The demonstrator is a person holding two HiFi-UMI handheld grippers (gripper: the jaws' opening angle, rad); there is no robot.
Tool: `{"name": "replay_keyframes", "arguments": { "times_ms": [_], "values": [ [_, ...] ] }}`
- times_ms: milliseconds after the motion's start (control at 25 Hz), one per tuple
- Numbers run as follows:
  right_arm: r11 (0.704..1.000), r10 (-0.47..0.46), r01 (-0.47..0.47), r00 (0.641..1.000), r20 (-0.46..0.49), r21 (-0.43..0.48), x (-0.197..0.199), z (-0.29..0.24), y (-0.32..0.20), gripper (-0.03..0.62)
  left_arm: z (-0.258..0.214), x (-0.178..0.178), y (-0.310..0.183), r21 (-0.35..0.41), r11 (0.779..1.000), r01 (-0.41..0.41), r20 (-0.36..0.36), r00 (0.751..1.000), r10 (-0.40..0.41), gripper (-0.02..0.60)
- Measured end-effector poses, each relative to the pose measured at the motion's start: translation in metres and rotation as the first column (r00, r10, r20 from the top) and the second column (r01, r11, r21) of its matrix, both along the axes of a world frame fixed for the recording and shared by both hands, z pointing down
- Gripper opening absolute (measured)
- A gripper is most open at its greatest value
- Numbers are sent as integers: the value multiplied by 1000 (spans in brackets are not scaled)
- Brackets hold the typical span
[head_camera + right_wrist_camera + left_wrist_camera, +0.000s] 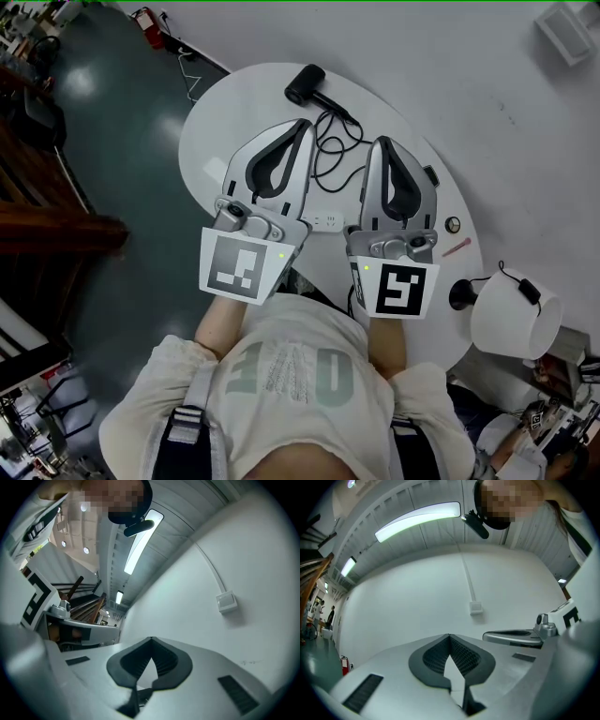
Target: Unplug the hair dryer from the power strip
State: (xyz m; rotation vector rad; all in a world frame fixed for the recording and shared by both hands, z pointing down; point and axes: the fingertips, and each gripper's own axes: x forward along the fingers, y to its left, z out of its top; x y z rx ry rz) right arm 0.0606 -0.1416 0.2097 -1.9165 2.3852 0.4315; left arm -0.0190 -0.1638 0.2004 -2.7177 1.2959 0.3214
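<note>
The left claw is fully closed. Its two dark ribbed pads meet at the tips, with only a thin wedge of white showing between them further back, and nothing is caught there. The right claw is closed the same way, its dark ribbed pads tip to tip and empty. Each claw sees the other just beside it, and both face a plain white wall with a small white box on a thin wall conduit ahead of them.

In the head view the two claws are held side by side above the white oval table, apart from each other and touching nothing on it. The black hair dryer lies on the table beyond the claw tips, nearer the left claw's tip than the right's, and clear of both. Its black cord loops across the table in the gap between the two claws. The white power strip lies under that gap near the rear of the claws, with most of it hidden by them. Whether the plug sits in it cannot be told. Just right of the right claw lie a small round object and a thin pink stick.
</note>
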Motion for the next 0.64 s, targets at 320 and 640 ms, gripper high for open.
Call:
{"name": "replay_keyframes", "arguments": {
  "times_ms": [320, 640],
  "values": [
    [1000, -1, 1, 1000, -24, -2, 3, 2, -3, 3, 3, 4, -1, -4, 1000, 3, 17, 1000, -3, 7],
    [1000, -30, 30, 999, -15, -2, -1, 1, -3, 3, 3, 1, -2, 4, 1000, 22, 28, 999, -22, 6]
  ]
}}
